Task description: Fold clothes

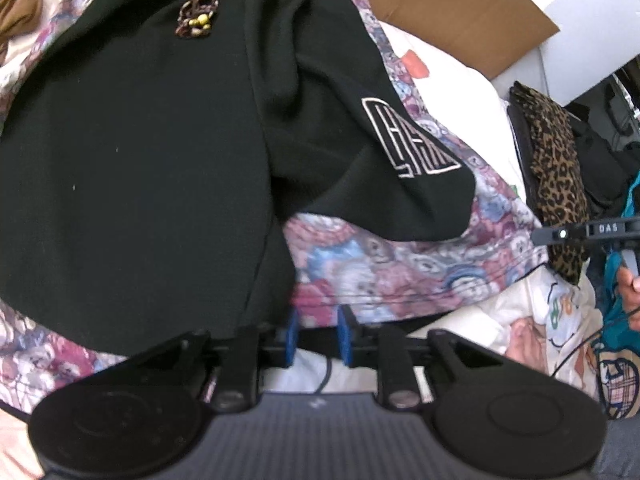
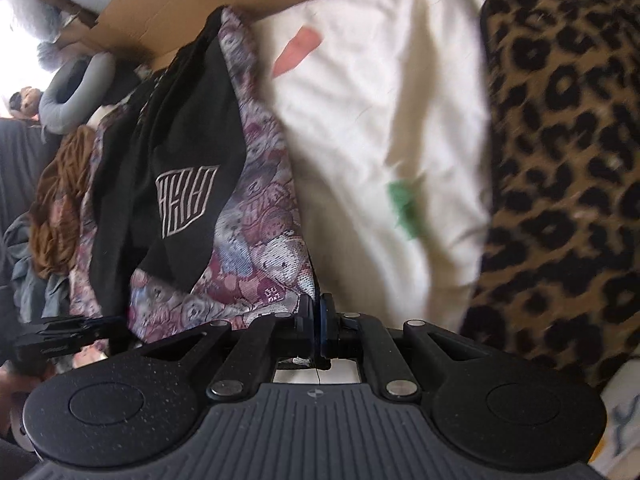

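Shorts: black, lying spread on the bear-print cloth; waistband at the far end, one leg with a white outlined logo folded over towards the right.
Cord: braided drawstring with yellow beads, bunched just below the waistband.
Bear-print cloth: under the shorts, showing at both sides and along the near edge; in the right wrist view its near corner rises to the right gripper.
Left gripper: blue pads slightly apart at the near hem of the bear-print cloth and shorts; nothing is visibly pressed between them.
Right gripper: jaws closed, pinching the edge of the bear-print cloth, a thin strip of it showing between the pads; seen at the right edge of the left wrist view as a black bar.
White cloth: beneath the bear-print cloth, with a pink patch and a green mark.
Leopard cloth: right of the white cloth, touching it.
Cardboard: flat, beyond the pile.
Brown cloth: crumpled at the far left of the pile.
Hand: a person's, partly seen behind the right gripper.
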Available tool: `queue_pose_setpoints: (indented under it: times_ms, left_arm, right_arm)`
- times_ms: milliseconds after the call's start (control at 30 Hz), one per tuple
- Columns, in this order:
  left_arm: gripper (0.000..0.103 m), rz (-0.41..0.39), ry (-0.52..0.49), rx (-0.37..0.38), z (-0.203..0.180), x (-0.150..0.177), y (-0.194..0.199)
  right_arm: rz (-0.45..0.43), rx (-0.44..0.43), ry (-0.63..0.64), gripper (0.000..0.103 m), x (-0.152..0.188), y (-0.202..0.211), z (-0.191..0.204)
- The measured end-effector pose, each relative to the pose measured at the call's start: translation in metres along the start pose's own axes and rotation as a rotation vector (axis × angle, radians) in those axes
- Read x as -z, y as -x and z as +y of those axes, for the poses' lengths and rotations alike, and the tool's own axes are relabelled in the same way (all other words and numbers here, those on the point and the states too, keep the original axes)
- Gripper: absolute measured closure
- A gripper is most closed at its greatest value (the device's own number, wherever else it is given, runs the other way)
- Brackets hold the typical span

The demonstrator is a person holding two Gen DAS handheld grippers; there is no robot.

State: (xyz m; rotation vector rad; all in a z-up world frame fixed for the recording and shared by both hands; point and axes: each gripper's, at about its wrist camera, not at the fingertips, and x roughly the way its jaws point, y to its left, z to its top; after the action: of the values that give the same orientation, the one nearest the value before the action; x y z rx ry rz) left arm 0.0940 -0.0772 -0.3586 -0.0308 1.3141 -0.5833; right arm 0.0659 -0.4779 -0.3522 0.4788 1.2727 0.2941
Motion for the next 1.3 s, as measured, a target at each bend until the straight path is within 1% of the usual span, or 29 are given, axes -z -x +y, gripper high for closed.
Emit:
queue_pose_setpoints:
  times_ms: [67,167,233,267,433,500,567,667,700,733,767,800,833,867,1033,1167,1300]
  left_arm:
    - [0.079,0.000,-0.004,0.000,0.000,0.001,0.001]
    - [0.071,0.004,-0.018,-0.007,0.002,0.001,0.002]
    - [0.061,0.010,-0.029,-0.006,0.008,0.003,0.005]
    - [0.059,0.013,-0.033,-0.003,0.011,0.004,0.005]
    - [0.055,0.016,-0.045,0.035,0.022,0.006,0.006]
    - [0.055,0.012,-0.063,0.033,0.018,0.007,0.003]
    - [0.055,0.012,-0.080,0.016,0.017,0.008,-0.002]
    - [0.060,0.021,-0.093,0.019,0.016,0.009,-0.008]
    - [0.073,0.024,-0.095,0.023,0.016,0.009,-0.009]
    - [0.090,0.032,-0.098,0.029,0.013,0.008,-0.011]
    - [0.094,0.039,-0.104,0.030,0.010,0.008,-0.013]
    - [0.094,0.039,-0.112,0.030,0.008,0.006,-0.012]
    - [0.098,0.032,-0.119,0.036,0.007,0.004,-0.010]
    - [0.099,0.027,-0.125,0.046,0.004,0.002,-0.007]
    - [0.100,0.021,-0.177,0.108,-0.011,0.002,0.016]
    - [0.100,0.068,-0.204,0.181,-0.017,0.008,0.023]
    - [0.098,0.120,-0.207,0.216,-0.019,0.015,0.021]
  right_arm:
    - [-0.024,0.022,0.001,0.103,-0.006,0.005,-0.005]
    - [-0.058,0.056,0.006,0.103,-0.017,0.012,-0.011]
    - [-0.076,0.075,0.010,0.103,-0.024,0.015,-0.014]
    - [-0.083,0.082,0.011,0.103,-0.027,0.016,-0.016]
    - [-0.102,0.104,0.011,0.103,-0.039,0.013,-0.016]
    - [-0.098,0.105,0.012,0.103,-0.040,0.011,-0.017]
    - [-0.094,0.105,0.012,0.103,-0.039,0.009,-0.017]
    - [-0.087,0.104,0.007,0.103,-0.035,0.007,-0.018]
    - [-0.085,0.103,0.007,0.103,-0.034,0.008,-0.019]
    - [-0.084,0.103,0.007,0.103,-0.033,0.007,-0.019]
    - [-0.084,0.103,0.008,0.103,-0.033,0.007,-0.020]
    - [-0.085,0.102,0.009,0.103,-0.033,0.008,-0.020]
    - [-0.086,0.100,0.008,0.103,-0.033,0.008,-0.020]
    - [-0.087,0.099,0.008,0.103,-0.033,0.009,-0.020]
    - [-0.091,0.099,0.022,0.103,-0.034,0.012,-0.017]
    - [-0.096,0.100,0.030,0.103,-0.033,0.015,-0.014]
    - [-0.090,0.111,0.033,0.103,-0.030,0.015,-0.015]
